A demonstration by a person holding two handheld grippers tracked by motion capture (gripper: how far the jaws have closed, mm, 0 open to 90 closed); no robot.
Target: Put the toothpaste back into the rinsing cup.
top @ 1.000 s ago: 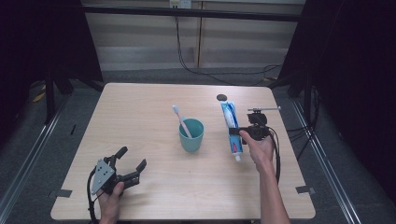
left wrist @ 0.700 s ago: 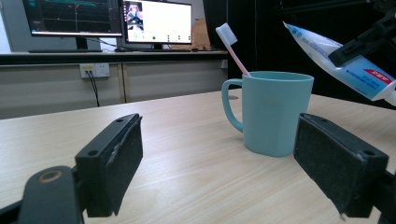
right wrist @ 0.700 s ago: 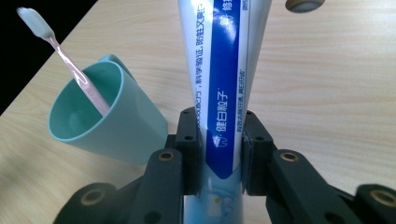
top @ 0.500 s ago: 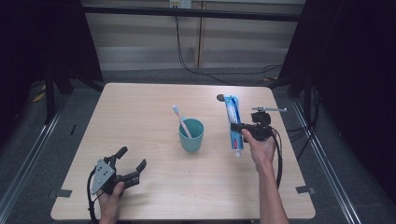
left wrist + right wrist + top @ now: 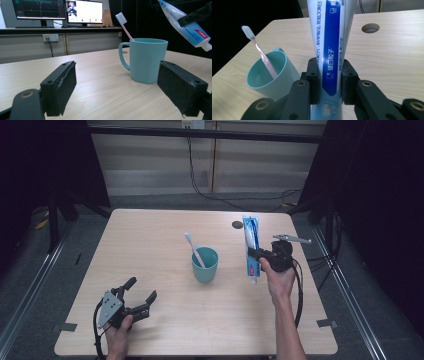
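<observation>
From the high view, the wooden table (image 5: 165, 235) carries one teal mug (image 5: 205, 265) near its middle, with one pink toothbrush (image 5: 194, 250) standing in it, bristles up. One toothpaste tube (image 5: 251, 247) is lifted off the table to the right of the mug, clamped by the right gripper (image 5: 257, 256). The left gripper (image 5: 141, 296) sits low at the table's near left corner, jaws spread, nothing between them. One round hole (image 5: 237, 224) marks the tabletop beyond the tube.

In the left gripper view, its two black pads (image 5: 62, 86) stand wide apart, empty; the mug (image 5: 147, 60) lies ahead, and the tube (image 5: 186, 23) hangs at upper right. Two monitors (image 5: 83, 11) stand behind.

In the right gripper view, the jaws press both sides of the tube (image 5: 332, 37), the cap end towards the camera; the mug (image 5: 270, 75) sits at left.
</observation>
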